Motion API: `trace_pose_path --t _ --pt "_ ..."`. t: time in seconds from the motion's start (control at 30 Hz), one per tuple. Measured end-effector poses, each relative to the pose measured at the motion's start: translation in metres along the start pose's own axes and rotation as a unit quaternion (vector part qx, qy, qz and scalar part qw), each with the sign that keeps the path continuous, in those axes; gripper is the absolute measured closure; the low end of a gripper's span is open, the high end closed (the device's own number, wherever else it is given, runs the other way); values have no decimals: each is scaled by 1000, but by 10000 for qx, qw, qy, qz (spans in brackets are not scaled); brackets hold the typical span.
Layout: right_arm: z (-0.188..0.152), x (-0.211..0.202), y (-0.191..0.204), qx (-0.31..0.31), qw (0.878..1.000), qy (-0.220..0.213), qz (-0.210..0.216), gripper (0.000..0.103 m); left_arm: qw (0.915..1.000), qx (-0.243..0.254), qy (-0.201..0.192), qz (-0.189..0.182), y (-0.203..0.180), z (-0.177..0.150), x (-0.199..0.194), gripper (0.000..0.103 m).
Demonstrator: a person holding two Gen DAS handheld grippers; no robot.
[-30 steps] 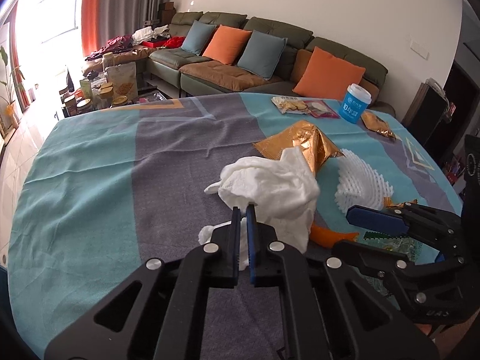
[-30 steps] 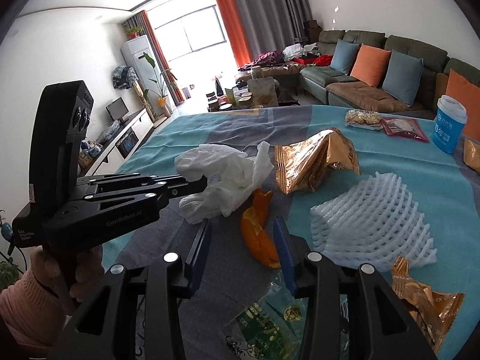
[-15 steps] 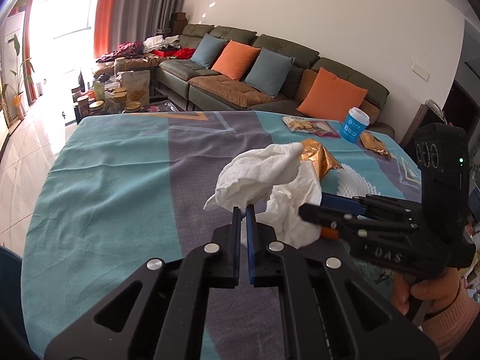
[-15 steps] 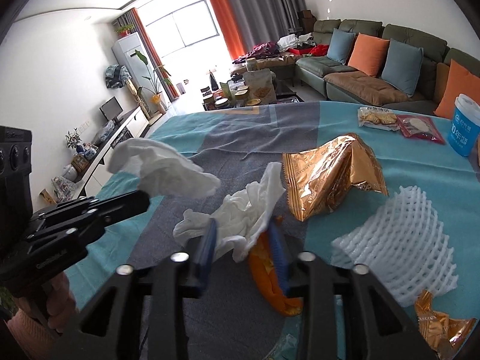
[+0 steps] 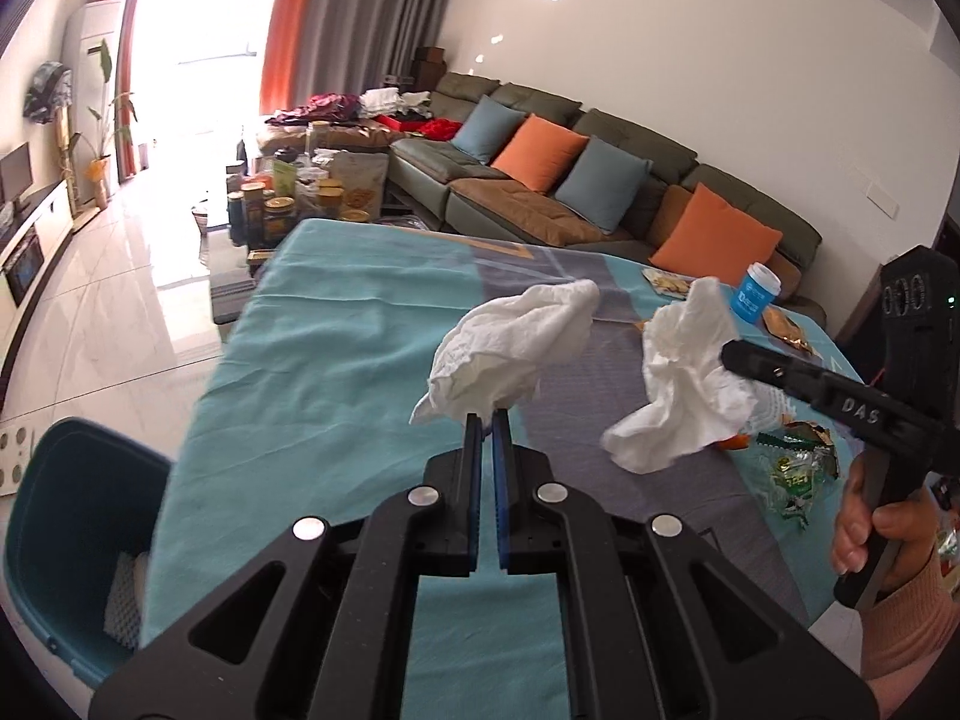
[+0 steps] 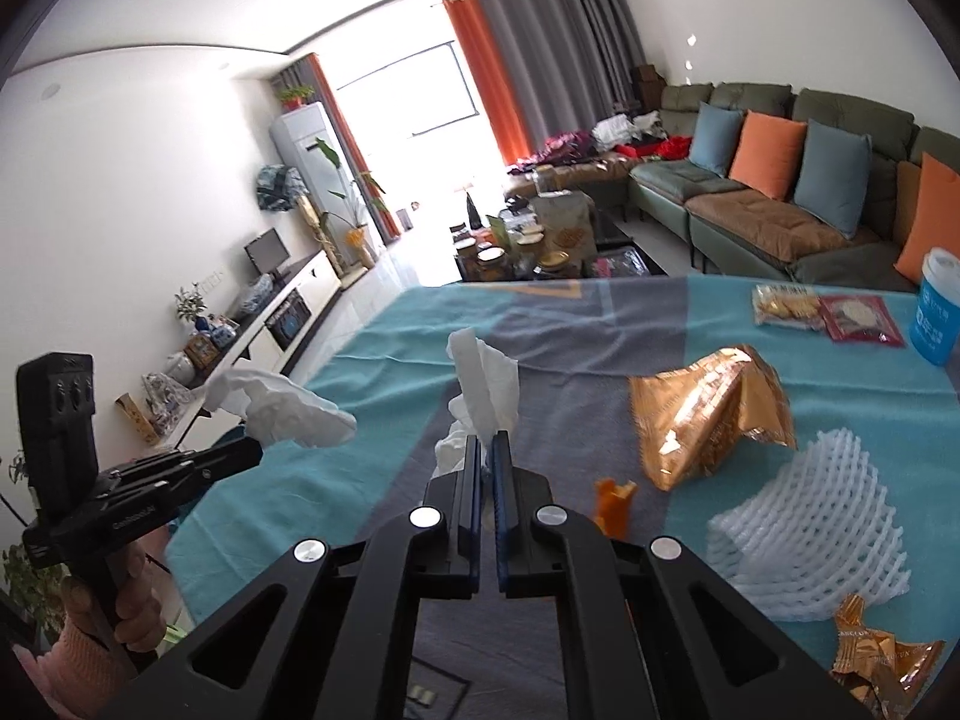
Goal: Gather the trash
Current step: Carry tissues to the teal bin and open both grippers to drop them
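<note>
the left gripper [image 5: 486,420] is pinching a crumpled tissue [image 5: 510,354] above the table; the right gripper [image 6: 486,444] is clamping a second tissue [image 6: 483,384]. the teal bin [image 5: 54,516] is sitting down-left past the table's [image 5: 336,324] edge, nearer the left hand.

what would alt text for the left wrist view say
The left claw grips a crumpled white tissue above a teal and grey tablecloth; the right claw holds another white tissue nearby, and a teal plastic bin sits lower left.
</note>
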State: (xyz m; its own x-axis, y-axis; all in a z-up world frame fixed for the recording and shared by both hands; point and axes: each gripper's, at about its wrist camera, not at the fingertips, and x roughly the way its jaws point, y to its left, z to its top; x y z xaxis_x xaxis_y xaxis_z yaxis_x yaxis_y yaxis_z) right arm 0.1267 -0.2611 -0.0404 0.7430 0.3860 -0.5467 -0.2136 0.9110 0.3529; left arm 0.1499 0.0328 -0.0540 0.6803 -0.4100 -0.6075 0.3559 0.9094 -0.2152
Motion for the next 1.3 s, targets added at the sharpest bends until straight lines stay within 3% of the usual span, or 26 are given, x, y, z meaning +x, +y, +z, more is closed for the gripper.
trace_pose_path --t 0.37,0.73,1.0,1.3 --pt "18 -7 76 -458 9944 -207 927 100 9959 -356 -399 727 68 -25 -85 99" --pt "24 42 167 -790 9776 75 1948 100 9830 -877 -485 1536 151 -51 -143 99" --pt "29 82 217 -849 9642 299 2495 100 9727 -1171 -409 1963 200 -73 -168 99" --pt "15 137 249 -897 9584 830 2581 100 9647 -1557 -117 2119 241 -102 -164 99"
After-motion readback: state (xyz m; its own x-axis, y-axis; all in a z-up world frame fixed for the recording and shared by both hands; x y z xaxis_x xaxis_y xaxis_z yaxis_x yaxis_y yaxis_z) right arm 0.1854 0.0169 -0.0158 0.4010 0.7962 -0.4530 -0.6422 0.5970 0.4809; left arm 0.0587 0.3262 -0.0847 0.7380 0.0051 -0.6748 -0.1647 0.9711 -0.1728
